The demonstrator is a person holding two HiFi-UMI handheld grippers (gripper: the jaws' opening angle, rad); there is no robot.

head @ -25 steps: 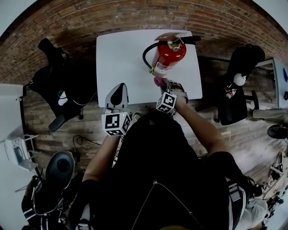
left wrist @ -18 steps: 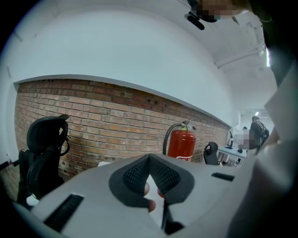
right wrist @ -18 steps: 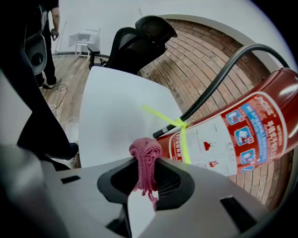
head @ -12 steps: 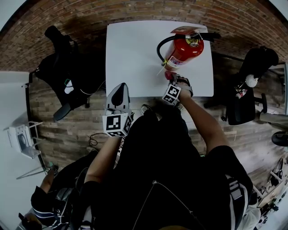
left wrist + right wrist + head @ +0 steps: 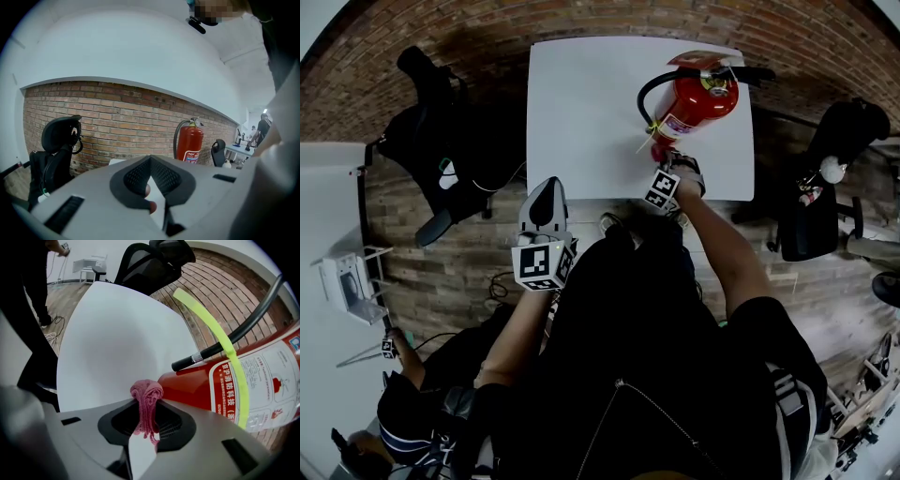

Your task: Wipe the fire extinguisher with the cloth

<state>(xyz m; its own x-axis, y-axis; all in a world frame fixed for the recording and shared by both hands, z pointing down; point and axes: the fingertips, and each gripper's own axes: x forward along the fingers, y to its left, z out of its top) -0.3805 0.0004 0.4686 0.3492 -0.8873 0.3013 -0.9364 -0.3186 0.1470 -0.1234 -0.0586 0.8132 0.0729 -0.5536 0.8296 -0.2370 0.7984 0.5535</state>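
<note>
A red fire extinguisher [image 5: 698, 105] with a black hose [image 5: 225, 345] and a yellow-green tag strip [image 5: 211, 324] stands upright on the white table [image 5: 581, 112], near its right front part. My right gripper [image 5: 661, 161] is shut on a bunched pink cloth [image 5: 146, 399], which sits against the low part of the red cylinder [image 5: 253, 385]. My left gripper [image 5: 546, 208] hangs just off the table's front edge, its jaws closed with nothing between them. From the left gripper view the extinguisher [image 5: 190, 143] shows to the right, well apart from it.
A brick wall [image 5: 117, 122] runs behind the table. Black office chairs stand at the left [image 5: 431, 112] and right [image 5: 825, 187]. A white rack [image 5: 347, 281] sits on the wooden floor at left, and a person [image 5: 412, 412] crouches at bottom left.
The head view has swung, so the table sits more to the right. The right gripper keeps the cloth at the extinguisher's base. A person has come into view at bottom left.
</note>
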